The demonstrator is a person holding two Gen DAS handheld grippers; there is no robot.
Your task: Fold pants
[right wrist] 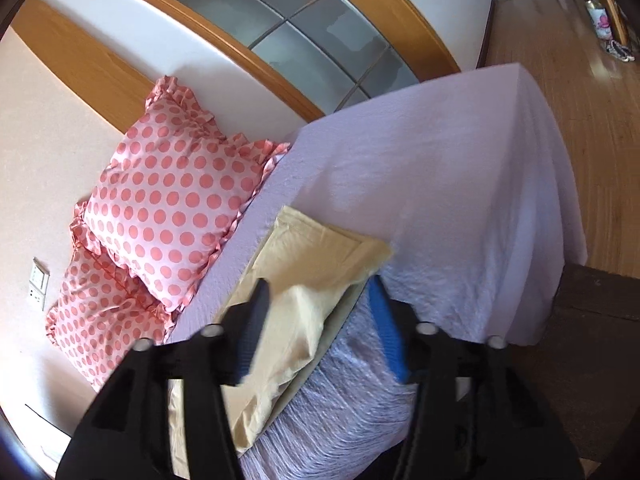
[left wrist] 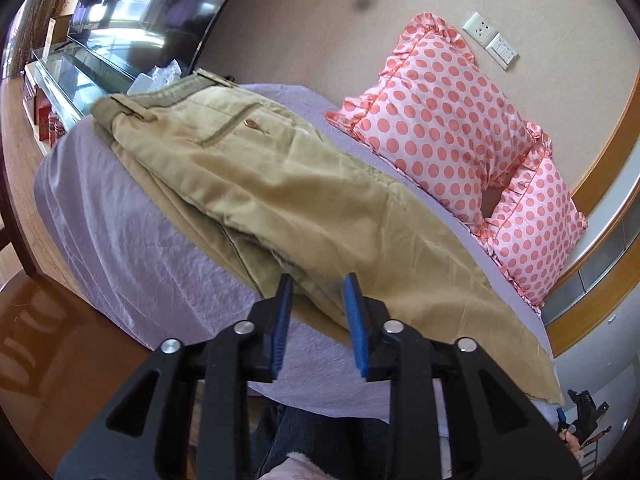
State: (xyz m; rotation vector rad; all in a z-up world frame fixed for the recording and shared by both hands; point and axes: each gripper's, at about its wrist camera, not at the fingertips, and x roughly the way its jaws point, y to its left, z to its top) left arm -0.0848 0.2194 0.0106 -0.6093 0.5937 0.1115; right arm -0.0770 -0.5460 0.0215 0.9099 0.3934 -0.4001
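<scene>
Tan khaki pants point(left wrist: 280, 184) lie lengthwise on a lavender bed sheet point(left wrist: 132, 264), folded leg over leg, waistband at the far left. My left gripper point(left wrist: 318, 286) is open, its blue pads at the near edge of the pants around mid-leg, nothing between them. In the right wrist view the pant leg hems point(right wrist: 316, 268) lie on the sheet point(right wrist: 440, 184). My right gripper point(right wrist: 320, 292) is open, its jaws wide on either side of a raised fold of the cuff. The right gripper also shows in the left wrist view point(left wrist: 582, 410) at the far right edge.
Two pink polka-dot pillows point(left wrist: 452, 120) lean on the wall behind the pants, also in the right wrist view point(right wrist: 168, 200). A TV point(left wrist: 152, 4) on a low cabinet stands past the bed's left end. Wooden floor point(right wrist: 580, 92) lies beyond the bed's right end.
</scene>
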